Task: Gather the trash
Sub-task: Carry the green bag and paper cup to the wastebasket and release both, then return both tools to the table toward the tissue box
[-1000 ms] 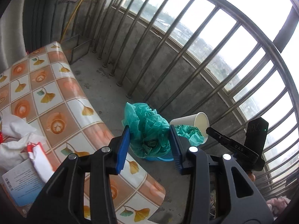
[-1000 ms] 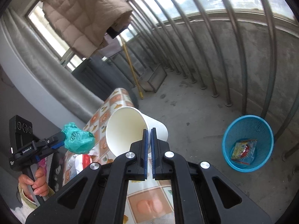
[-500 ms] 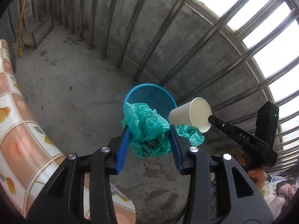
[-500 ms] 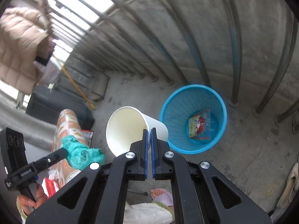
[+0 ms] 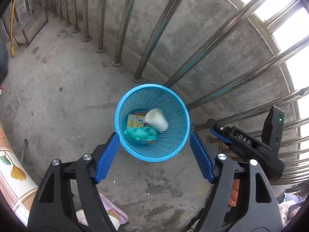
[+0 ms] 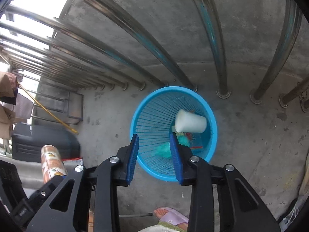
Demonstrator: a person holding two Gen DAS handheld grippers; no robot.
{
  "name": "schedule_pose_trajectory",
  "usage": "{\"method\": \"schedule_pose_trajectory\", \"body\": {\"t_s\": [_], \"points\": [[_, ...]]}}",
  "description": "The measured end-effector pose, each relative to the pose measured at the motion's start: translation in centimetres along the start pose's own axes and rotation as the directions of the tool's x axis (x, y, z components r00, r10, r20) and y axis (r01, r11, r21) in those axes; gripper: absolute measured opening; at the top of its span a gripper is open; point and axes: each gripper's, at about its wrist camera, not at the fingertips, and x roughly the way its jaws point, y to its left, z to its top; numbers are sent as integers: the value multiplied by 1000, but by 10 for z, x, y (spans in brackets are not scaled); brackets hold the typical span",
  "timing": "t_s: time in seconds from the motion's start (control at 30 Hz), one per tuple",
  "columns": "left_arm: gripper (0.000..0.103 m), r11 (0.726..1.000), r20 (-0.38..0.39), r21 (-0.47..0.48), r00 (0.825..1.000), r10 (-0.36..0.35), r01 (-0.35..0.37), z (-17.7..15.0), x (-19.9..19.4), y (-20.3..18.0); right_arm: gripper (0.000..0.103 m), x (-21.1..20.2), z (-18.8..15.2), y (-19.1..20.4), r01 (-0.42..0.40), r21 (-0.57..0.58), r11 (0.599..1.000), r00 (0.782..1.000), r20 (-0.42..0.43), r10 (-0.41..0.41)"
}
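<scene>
A blue mesh trash basket stands on the concrete floor by the railing; it also shows in the right wrist view. Inside lie a white paper cup, a green plastic bag and a printed wrapper. My left gripper is open and empty above the basket's near rim. My right gripper is open and empty above the basket; it also shows at the right of the left wrist view.
Steel railing bars and a low concrete wall stand right behind the basket. A tiled table edge is at lower left. A metal dustpan and yellow-handled broom lean far left. The person's slippered foot is below.
Both grippers have swung down over the basket and opened. The green bag dropped from the left gripper and the paper cup from the right; both now lie in the basket.
</scene>
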Motion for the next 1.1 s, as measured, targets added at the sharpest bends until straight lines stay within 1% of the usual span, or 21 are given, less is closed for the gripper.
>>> {"method": "schedule_pose_trajectory", "body": {"t_s": [0.07, 0.17, 0.23, 0.3, 0.4, 0.43, 0.53, 0.63, 0.77, 0.83, 0.9, 1.03, 1.1], "points": [[76, 999, 33, 32, 999, 3, -4, -4, -15, 0, 38, -10, -7, 8, 14, -48, 999, 1000, 15, -13], [81, 997, 84, 72, 996, 0, -7, -12, -42, -2, 47, -35, -20, 32, 80, -166, 983, 995, 65, -70], [83, 997, 116, 83, 993, -12, 2, -20, -64, 0, 53, -55, -32, 52, 118, -243, 963, 990, 103, -96], [83, 996, 151, 90, 988, -11, -3, -30, -86, 2, 61, -76, -47, 72, 153, -315, 937, 982, 152, -109], [88, 993, 210, 113, 978, -6, -18, -47, -123, 7, 72, -108, -73, 104, 211, -417, 884, 966, 229, -123], [90, 992, 236, 118, 972, 6, -35, -55, -138, 9, 76, -116, -80, 112, 222, -440, 870, 961, 248, -120], [90, 989, 314, 129, 949, 32, -76, -78, -179, 15, 83, -145, -109, 138, 254, -515, 818, 947, 306, -102], [94, 989, 371, 101, 927, 65, -110, -101, -217, 27, 88, -165, -134, 162, 273, -579, 768, 938, 336, -80], [94, 996, 439, 25, 896, 66, -86, -138, -265, 49, 92, -188, -168, 191, 286, -642, 712, 929, 369, -40], [94, 998, 462, 2, 885, 57, -65, -155, -283, 61, 95, -193, -187, 204, 283, -670, 687, 926, 378, -12], [94, 998, 481, -15, 875, 55, -55, -174, -300, 74, 96, -201, -206, 213, 261, -701, 663, 928, 371, 27], [94, 995, 534, -86, 841, 83, -44, -217, -331, 103, 96, -209, -237, 229, 227, -752, 618, 936, 344, 76], [94, 992, 560, -121, 824, 90, -26, -242, -347, 119, 96, -212, -253, 240, 235, -762, 603, 931, 354, 85]]}}
